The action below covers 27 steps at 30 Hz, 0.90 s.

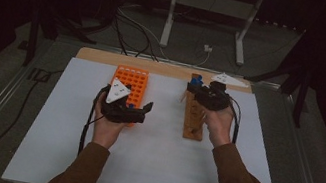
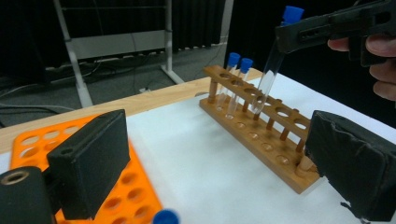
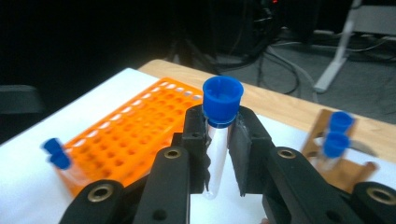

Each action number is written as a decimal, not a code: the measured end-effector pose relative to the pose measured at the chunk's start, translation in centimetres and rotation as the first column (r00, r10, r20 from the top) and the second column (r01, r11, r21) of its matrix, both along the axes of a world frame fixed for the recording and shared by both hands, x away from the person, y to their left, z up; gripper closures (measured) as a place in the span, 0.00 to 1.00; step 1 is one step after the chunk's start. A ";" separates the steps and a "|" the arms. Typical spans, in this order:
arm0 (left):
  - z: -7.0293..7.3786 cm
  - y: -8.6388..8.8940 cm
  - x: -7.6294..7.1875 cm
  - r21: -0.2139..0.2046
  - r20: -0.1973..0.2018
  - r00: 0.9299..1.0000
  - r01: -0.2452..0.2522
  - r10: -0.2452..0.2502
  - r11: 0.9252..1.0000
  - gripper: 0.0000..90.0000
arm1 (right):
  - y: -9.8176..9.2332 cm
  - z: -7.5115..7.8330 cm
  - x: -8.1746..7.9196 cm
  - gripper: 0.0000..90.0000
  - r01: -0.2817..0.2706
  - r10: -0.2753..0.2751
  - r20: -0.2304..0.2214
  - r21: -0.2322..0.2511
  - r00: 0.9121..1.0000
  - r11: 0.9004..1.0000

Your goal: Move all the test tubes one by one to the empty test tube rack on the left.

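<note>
Blue-capped test tube sits clamped between my right gripper's pads, cap up, just under the cap. In the left gripper view the same tube hangs tilted, its round bottom just above a hole in the wooden rack; I can't tell if it touches the wood. No readable writing or labels on anything I see.

Right hand is raised over the rack's far half, gripper pointing away from me. Left hand holds the left gripper over the near end of the orange rack, aimed toward the wooden one; its jaws stand apart with nothing between them.

Wooden rack: two capped tubes upright at its far end, other holes empty. Orange rack: one blue cap at its near edge.

Both racks rest on the white table sheet.
</note>
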<state>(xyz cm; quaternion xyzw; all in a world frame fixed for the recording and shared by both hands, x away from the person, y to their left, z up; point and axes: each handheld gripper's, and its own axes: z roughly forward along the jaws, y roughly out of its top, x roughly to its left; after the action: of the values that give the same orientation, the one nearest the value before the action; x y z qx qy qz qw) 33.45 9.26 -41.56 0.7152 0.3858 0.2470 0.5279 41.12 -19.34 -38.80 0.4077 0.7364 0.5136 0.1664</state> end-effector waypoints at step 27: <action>-1.2 -4.8 1.7 0.030 -0.023 0.997 0.077 -0.076 0.997 0.67 | 4.4 0.4 -3.0 0.85 -0.209 0.209 -0.039 0.008 0.977 0.978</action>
<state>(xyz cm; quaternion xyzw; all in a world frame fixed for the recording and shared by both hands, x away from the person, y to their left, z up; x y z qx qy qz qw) 35.11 4.48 -42.74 0.7401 0.3599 0.2248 0.5217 38.08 -14.92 -38.43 0.3384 0.7772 0.5217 0.0962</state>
